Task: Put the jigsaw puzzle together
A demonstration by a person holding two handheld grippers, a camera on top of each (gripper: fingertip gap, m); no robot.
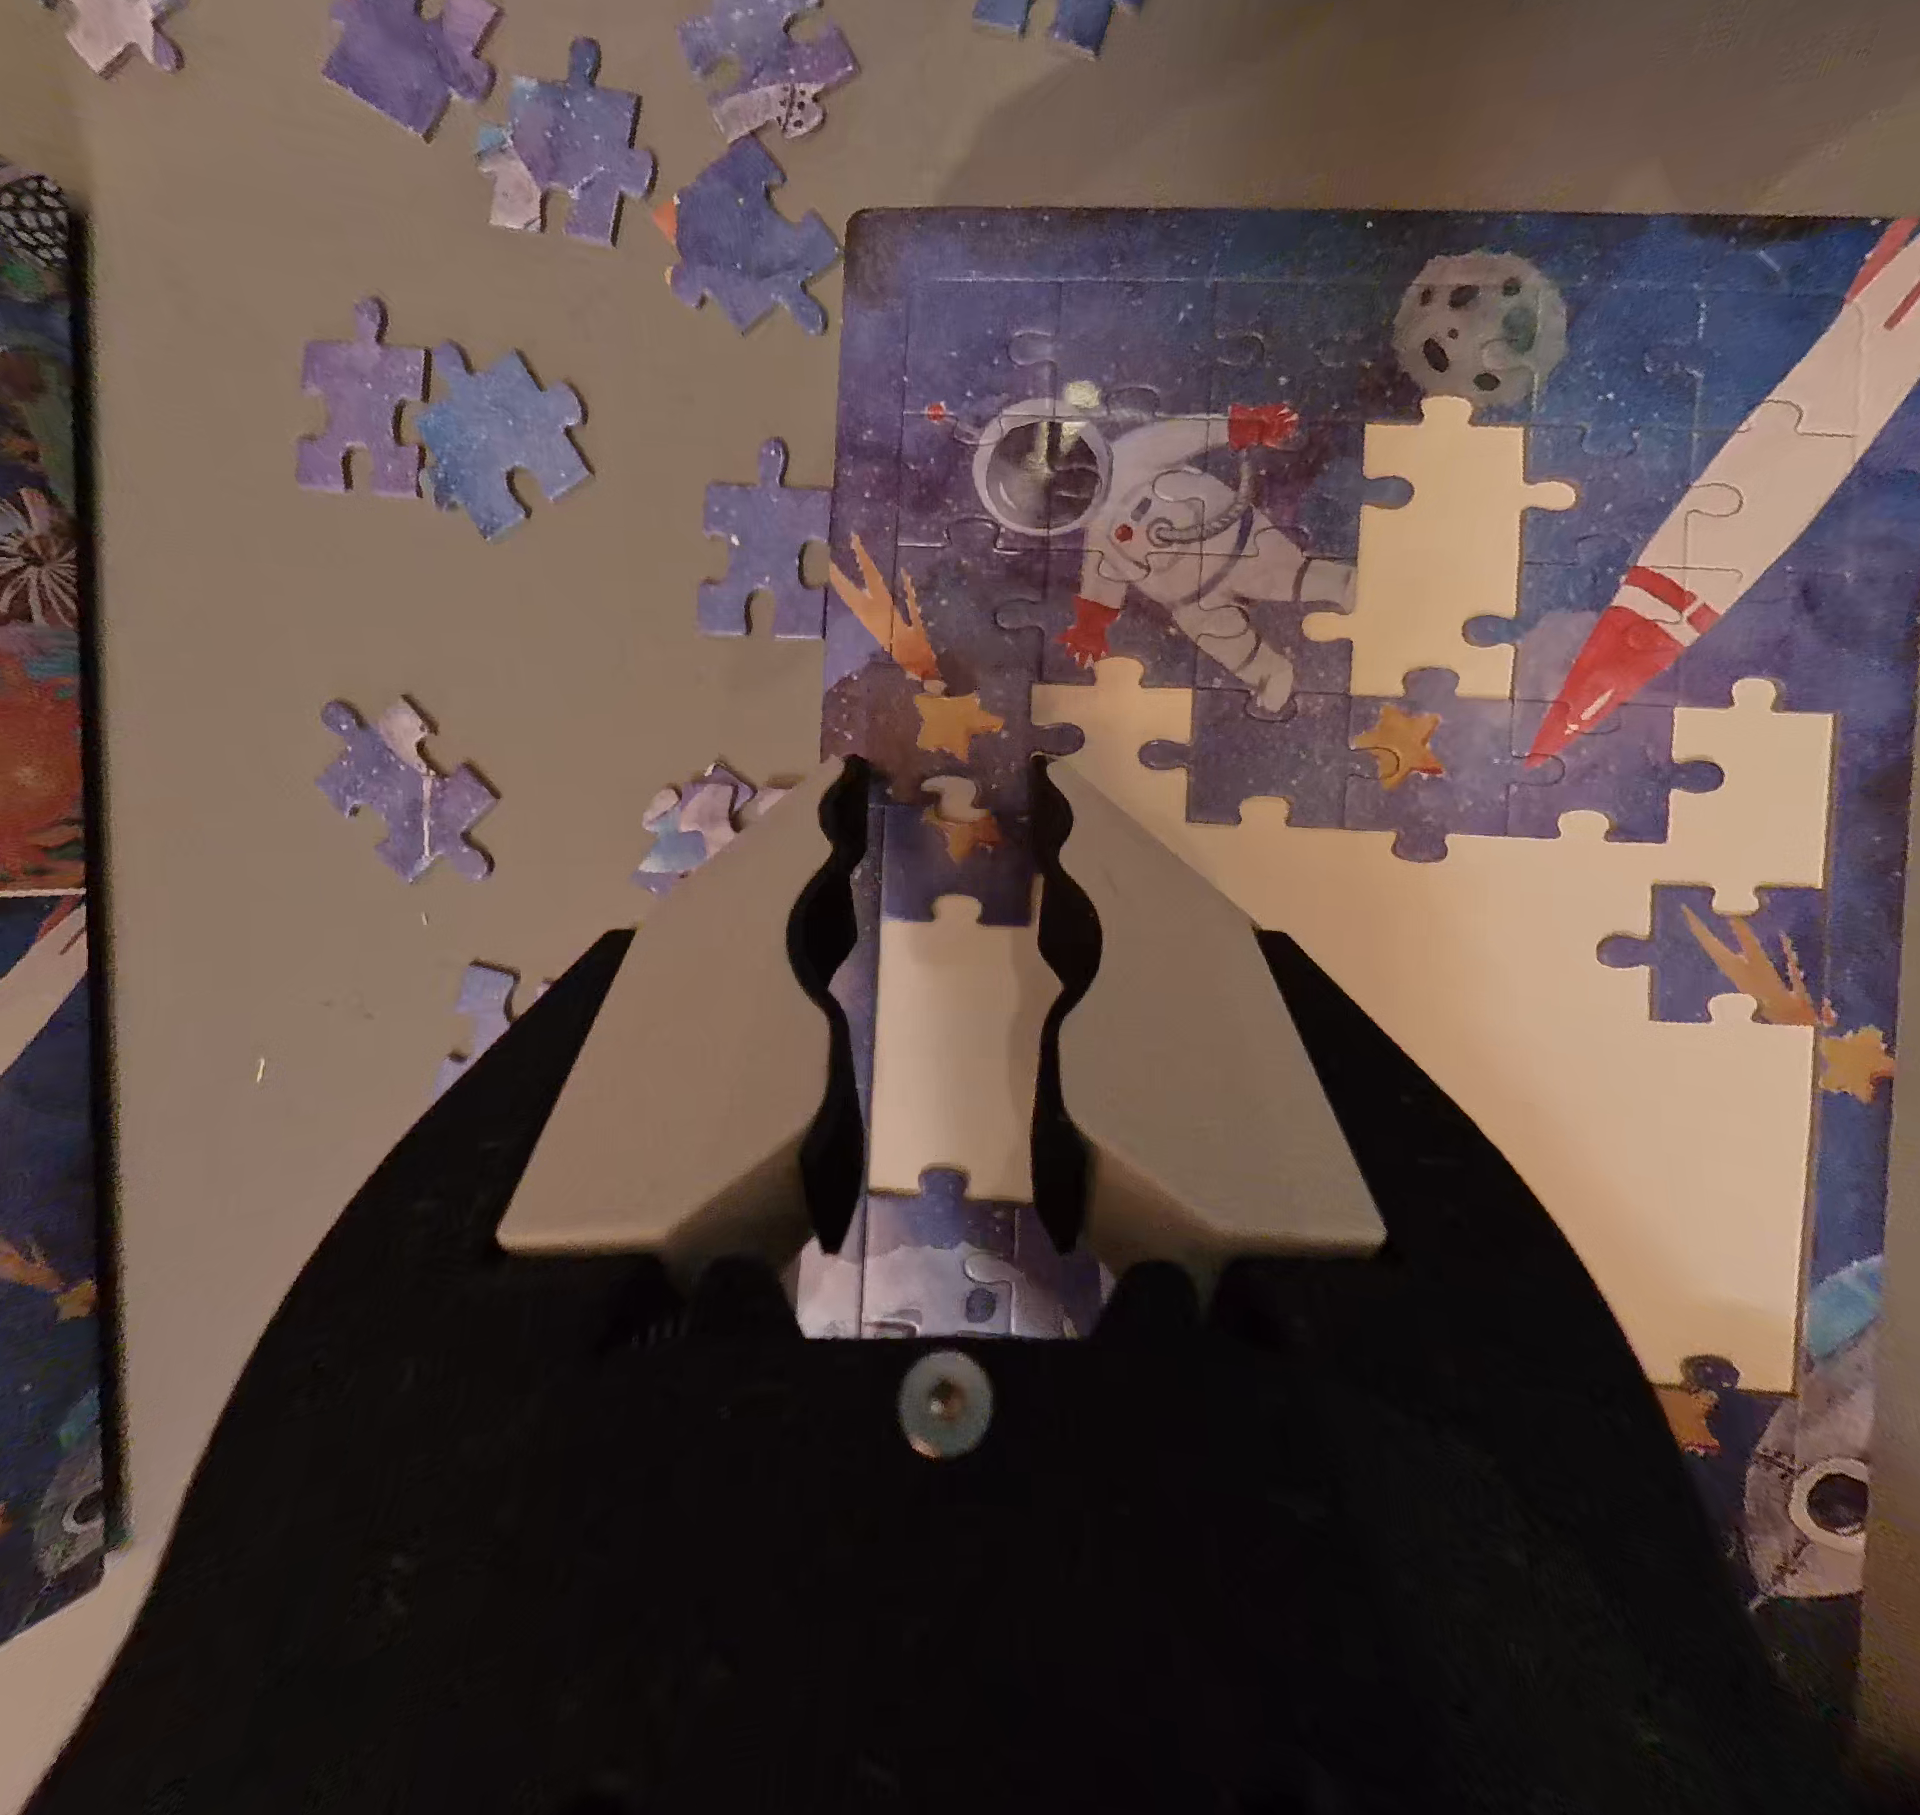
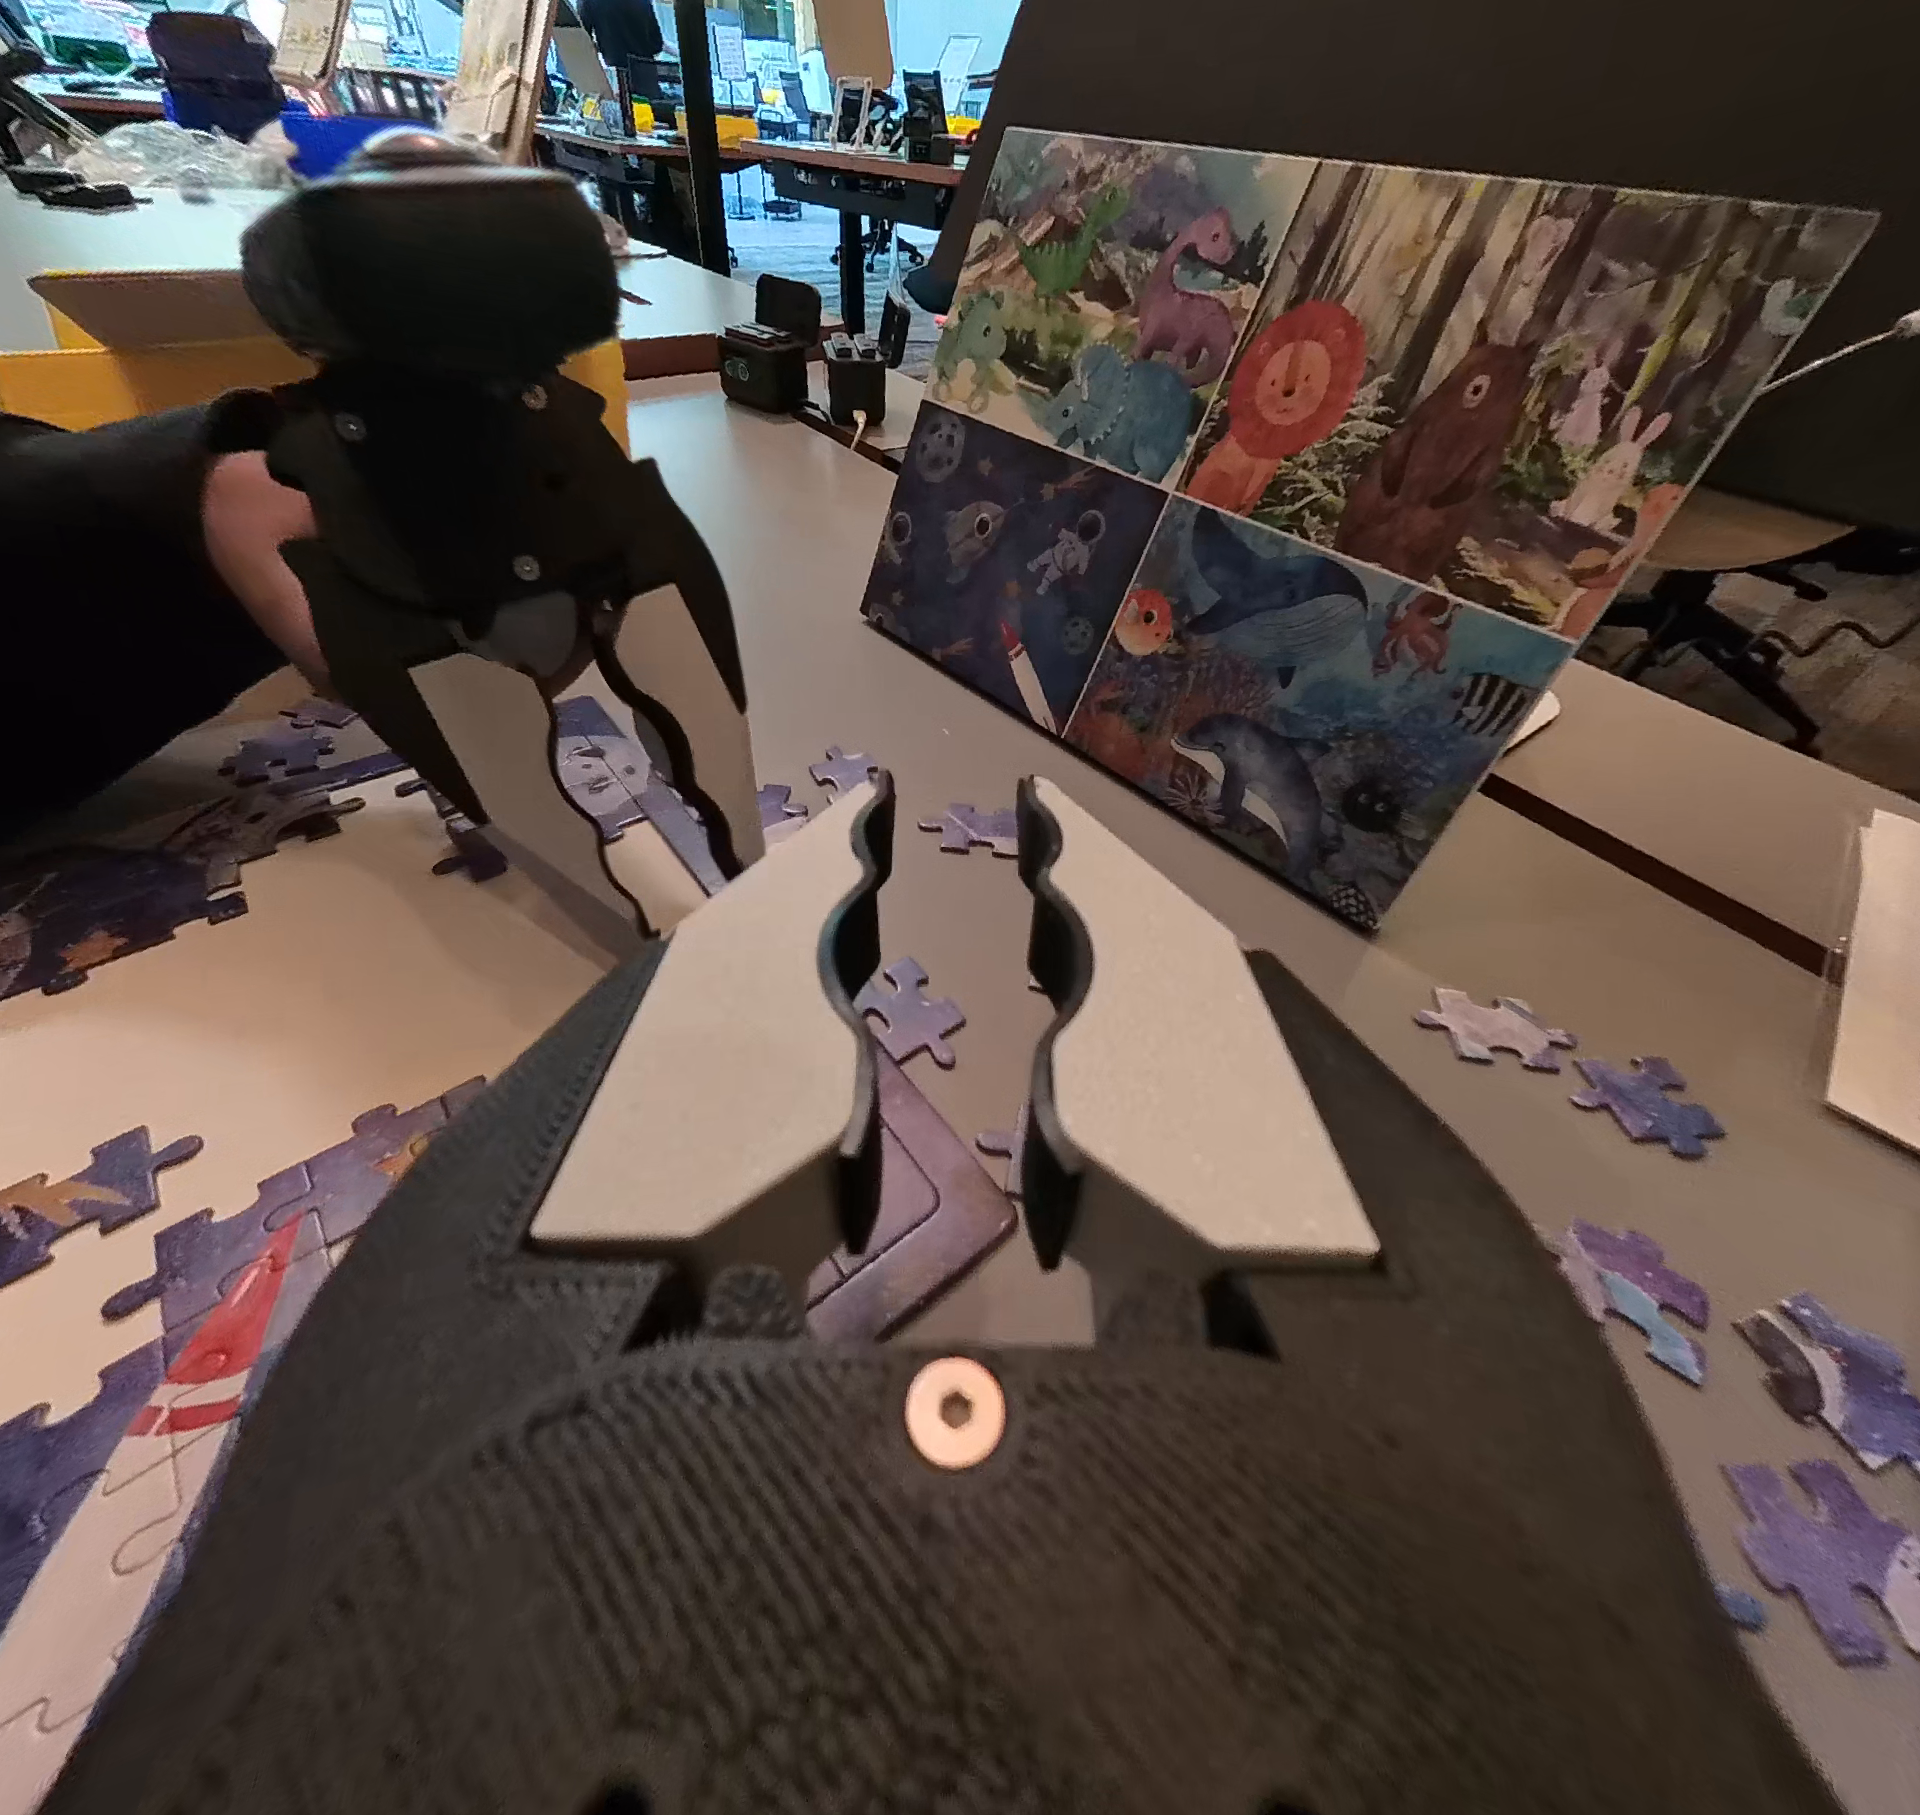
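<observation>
puzzle tray (image 1: 868, 248): space picture partly filled, white gaps open
left gripper (image 1: 951, 768): jaws narrow, over tray's left edge, nothing held
right gripper (image 2: 956, 794): narrow, empty, above table
loose pieces (image 1: 499, 435): scattered on table (image 1: 260, 622) beside tray

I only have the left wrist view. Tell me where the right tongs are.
Observer: The right tongs hover over the grey table, just past the puzzle tray's corner.
Operator: Report whether they carry anything.
Observer: Nothing. They stand apart, with only a loose piece lying on the table below.
Operator: Say what stands behind them.
Observer: A propped picture board showing dinosaurs, a lion and a bear.
</observation>
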